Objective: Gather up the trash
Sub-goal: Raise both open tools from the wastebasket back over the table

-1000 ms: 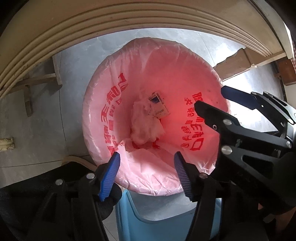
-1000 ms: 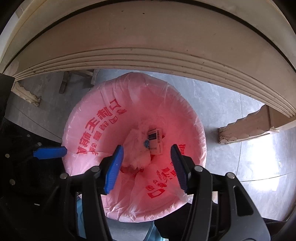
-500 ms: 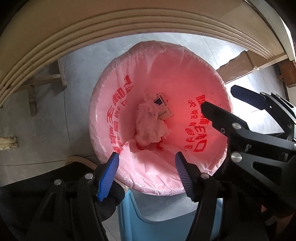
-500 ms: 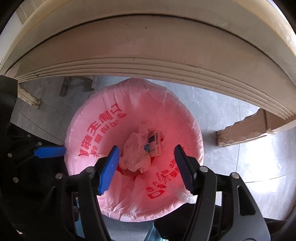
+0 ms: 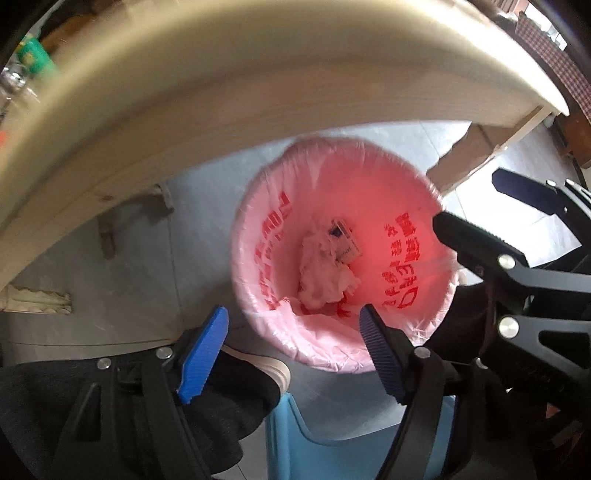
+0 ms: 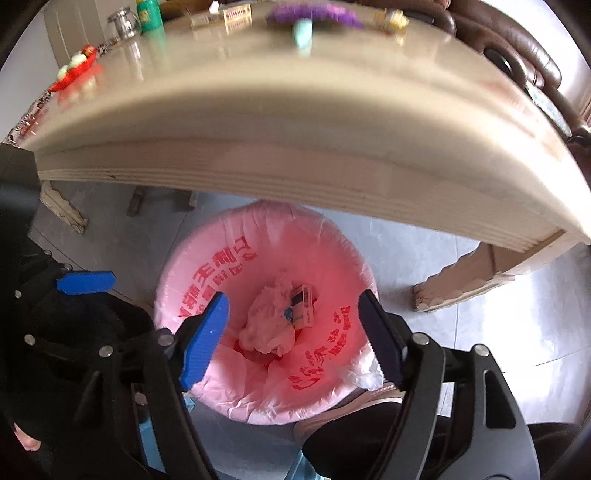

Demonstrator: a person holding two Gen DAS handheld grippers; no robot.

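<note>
A bin lined with a pink bag [image 5: 391, 199] [image 6: 325, 236] printed in red stands on the grey floor under the table edge. At its bottom lie crumpled white tissue [image 5: 321, 277] [image 6: 269, 325] and a small printed box [image 5: 345, 245] [image 6: 303, 304]. My left gripper [image 5: 295, 354] hangs above the bin's near rim, its jaws opening, nothing between the blue pads. My right gripper [image 6: 295, 339] is over the bin too, jaws opening and empty. The right gripper [image 5: 480, 218] also shows at the right of the left wrist view.
A cream table [image 6: 295, 122] overhangs the bin; on its top sit a red plate [image 6: 74, 70], a green bottle [image 6: 149, 14], boxes and a purple item [image 6: 314, 13]. A carved table leg [image 6: 458, 284] stands right. A light blue stool [image 5: 332, 443] and a person's dark trousers [image 5: 221, 413] lie below.
Both grippers have risen away from the bin, which looks smaller now, and the tabletop has come into the right view. Both sets of jaws stand wider apart.
</note>
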